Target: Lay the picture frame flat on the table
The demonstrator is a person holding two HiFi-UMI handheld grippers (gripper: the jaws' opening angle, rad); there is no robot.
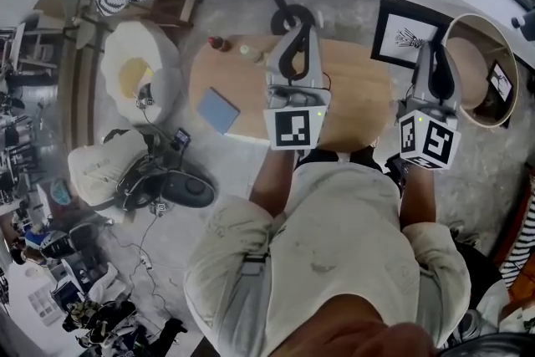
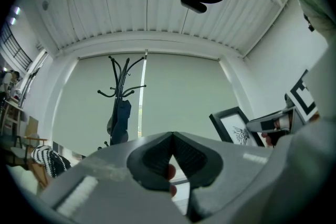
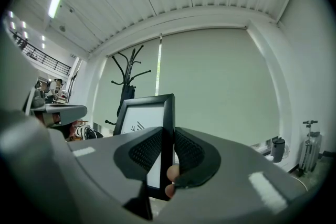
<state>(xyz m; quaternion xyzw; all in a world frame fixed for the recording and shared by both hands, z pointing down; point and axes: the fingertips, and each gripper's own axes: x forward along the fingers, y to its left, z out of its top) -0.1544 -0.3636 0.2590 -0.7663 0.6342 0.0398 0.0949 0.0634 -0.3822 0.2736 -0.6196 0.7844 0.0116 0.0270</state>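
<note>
Picture frame (image 3: 143,117), clamped edgewise in the right hand-held gripper (image 3: 168,136), is beside the table (image 1: 359,88); left hand-held gripper (image 2: 172,136) clenched empty.

No text, label, brand or number can be read in any view.

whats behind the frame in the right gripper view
A coat stand and a pale blind are behind the frame. The frame covers the stand's lower pole, so that part and anything else right behind the frame cannot be seen.
</note>
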